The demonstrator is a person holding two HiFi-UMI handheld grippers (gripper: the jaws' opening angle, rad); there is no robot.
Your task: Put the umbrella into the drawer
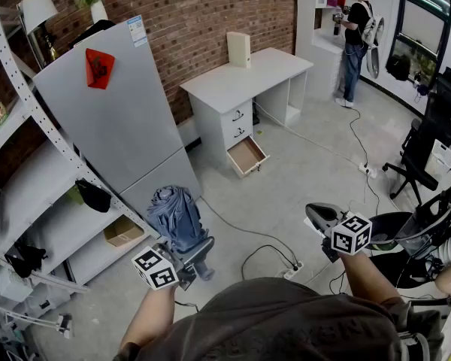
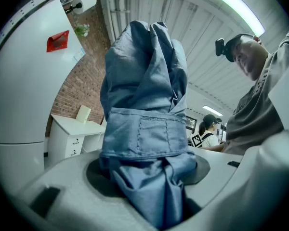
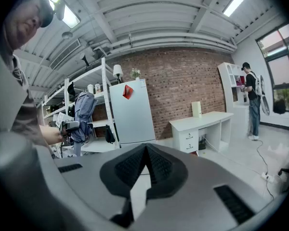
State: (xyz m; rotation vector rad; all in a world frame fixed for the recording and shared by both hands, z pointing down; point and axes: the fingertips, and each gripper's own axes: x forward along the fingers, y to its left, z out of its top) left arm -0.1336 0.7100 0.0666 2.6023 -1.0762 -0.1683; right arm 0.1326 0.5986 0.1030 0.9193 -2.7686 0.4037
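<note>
A red brick wall (image 1: 210, 21) is backing a white desk (image 1: 244, 77) and a grey refrigerator (image 1: 113, 119); white shelving (image 1: 30, 194) is lining the left, and cables (image 1: 240, 232) are trailing across the grey floor (image 1: 308, 171).

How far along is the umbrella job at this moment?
Done: the umbrella is picked up, clamped in the left gripper, and the bottom drawer of the white desk stands open. In hand: the carry, with the desk some way off across the floor. Left: reach the drawer, lay the umbrella inside and let go. The right gripper is shut and empty.
</note>
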